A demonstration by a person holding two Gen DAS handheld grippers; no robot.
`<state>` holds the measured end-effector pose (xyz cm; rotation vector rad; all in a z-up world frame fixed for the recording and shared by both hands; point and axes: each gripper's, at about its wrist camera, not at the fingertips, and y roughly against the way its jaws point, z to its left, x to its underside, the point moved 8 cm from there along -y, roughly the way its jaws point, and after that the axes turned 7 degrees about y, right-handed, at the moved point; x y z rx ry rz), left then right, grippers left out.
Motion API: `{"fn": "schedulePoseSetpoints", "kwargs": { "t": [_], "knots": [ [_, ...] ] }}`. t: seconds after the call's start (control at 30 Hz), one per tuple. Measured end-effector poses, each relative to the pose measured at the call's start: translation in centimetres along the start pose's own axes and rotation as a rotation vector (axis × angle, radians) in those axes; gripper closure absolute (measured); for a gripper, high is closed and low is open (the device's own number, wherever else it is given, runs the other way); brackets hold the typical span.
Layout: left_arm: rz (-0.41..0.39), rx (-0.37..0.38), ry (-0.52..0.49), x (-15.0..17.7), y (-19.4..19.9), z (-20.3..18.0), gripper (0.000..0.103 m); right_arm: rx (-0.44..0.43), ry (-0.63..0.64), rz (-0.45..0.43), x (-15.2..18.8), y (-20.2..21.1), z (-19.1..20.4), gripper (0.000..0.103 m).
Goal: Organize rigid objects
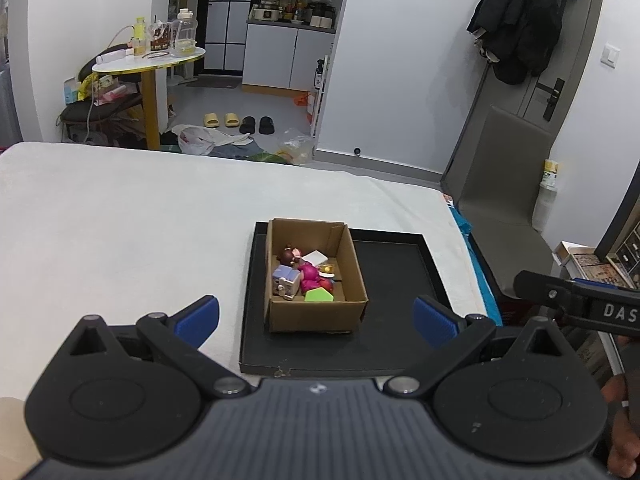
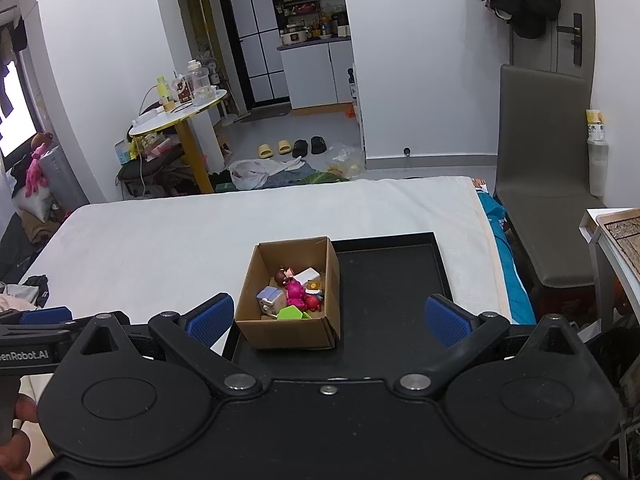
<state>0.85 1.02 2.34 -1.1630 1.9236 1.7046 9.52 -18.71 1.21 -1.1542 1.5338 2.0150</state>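
Note:
A brown cardboard box [image 1: 316, 314] [image 2: 286, 332] stands at the left side of a flat black tray [image 1: 394, 280] [image 2: 390, 276] on the white bed. Inside the box lie several small toys: a magenta figure [image 1: 309, 274] [image 2: 295, 290], a green house-shaped block [image 1: 319, 295] [image 2: 292, 313], a lilac cube [image 1: 286, 276] [image 2: 271, 298], a white block [image 1: 315, 257] [image 2: 308, 274] and a brown-headed figurine [image 1: 287, 255]. My left gripper [image 1: 316, 320] is open, hovering just short of the box with nothing between its blue pads. My right gripper [image 2: 330, 320] is open too, near the box's front.
The white bed [image 1: 120, 220] [image 2: 160, 240] stretches left and behind the tray. A grey chair [image 2: 540, 208] stands to the right of the bed. A round table [image 1: 148, 60] with bottles, slippers and bags on the floor lie beyond the far edge.

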Motion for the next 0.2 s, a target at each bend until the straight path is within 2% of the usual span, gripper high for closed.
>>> {"fn": "schedulePoseSetpoints", "kwargs": {
  "t": [0.2],
  "knots": [
    [0.007,-0.006,0.003,0.15,-0.30,-0.02,0.001,0.000,0.000,0.003,-0.04,-0.07,-0.01,0.000]
  ]
}}
